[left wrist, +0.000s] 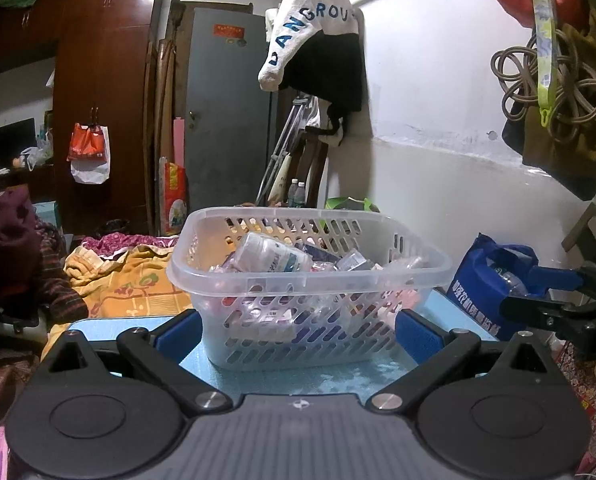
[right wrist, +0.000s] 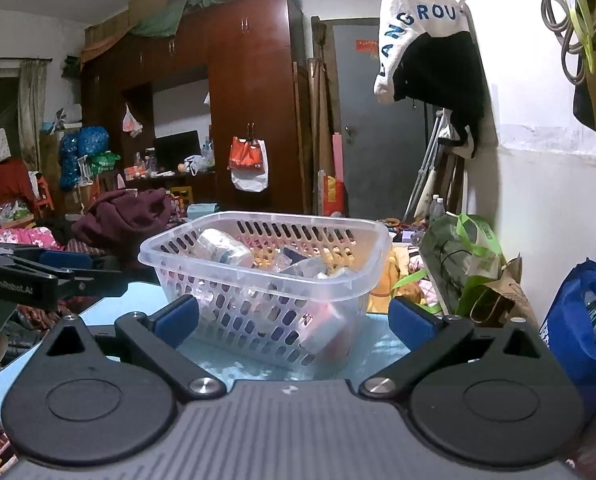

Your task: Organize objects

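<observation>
A clear perforated plastic basket (left wrist: 310, 280) (right wrist: 266, 280) stands on the light blue table (left wrist: 350, 376) (right wrist: 114, 304). It holds a white pill bottle (left wrist: 270, 256) (right wrist: 222, 248) lying on its side and several small packets and boxes. My left gripper (left wrist: 296, 332) is open, and its blue pads (left wrist: 178, 332) flank the basket's near wall without visibly touching it. The right gripper (right wrist: 294, 320) is open in the same way at the basket's near corner. Each gripper shows at the edge of the other's view, the right gripper (left wrist: 526, 292) and the left gripper (right wrist: 94, 272), holding nothing.
A blue bag (left wrist: 486, 280) (right wrist: 578, 320) with a water bottle sits right of the table against the white wall. A green bag (right wrist: 466, 256) stands behind it. Orange bedding (left wrist: 130, 280) and maroon clothing (right wrist: 126, 212) lie left. A hooded jacket (left wrist: 318, 40) hangs above.
</observation>
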### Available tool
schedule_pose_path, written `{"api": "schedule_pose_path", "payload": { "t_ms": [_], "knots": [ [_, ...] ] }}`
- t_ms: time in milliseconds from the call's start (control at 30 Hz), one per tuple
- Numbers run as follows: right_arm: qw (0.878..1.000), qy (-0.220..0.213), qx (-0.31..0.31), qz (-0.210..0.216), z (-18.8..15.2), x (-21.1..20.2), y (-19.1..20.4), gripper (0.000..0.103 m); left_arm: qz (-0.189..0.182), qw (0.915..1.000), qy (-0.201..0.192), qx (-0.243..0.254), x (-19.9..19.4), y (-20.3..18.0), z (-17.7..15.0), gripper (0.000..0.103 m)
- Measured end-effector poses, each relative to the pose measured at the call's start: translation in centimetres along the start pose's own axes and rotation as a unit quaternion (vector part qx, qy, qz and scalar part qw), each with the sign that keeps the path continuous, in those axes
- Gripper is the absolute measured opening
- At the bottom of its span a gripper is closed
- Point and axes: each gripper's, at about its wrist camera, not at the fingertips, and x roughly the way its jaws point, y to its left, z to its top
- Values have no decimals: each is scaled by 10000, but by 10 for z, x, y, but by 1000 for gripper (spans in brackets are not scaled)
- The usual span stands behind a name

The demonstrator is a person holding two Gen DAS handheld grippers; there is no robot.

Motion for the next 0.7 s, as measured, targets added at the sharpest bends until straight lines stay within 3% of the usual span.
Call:
{"api": "schedule_pose_path", "payload": {
  "t_ms": [433, 700],
  "knots": [
    [10000, 40, 74, -13, -2, 0, -3, 103, -49, 10000, 69, 25, -1, -3, -4, 103],
    [9990, -18, 455, 1, -1, -4, -16, 103, -45, 10000, 81, -16, -3, -1, -6, 103]
  ]
}}
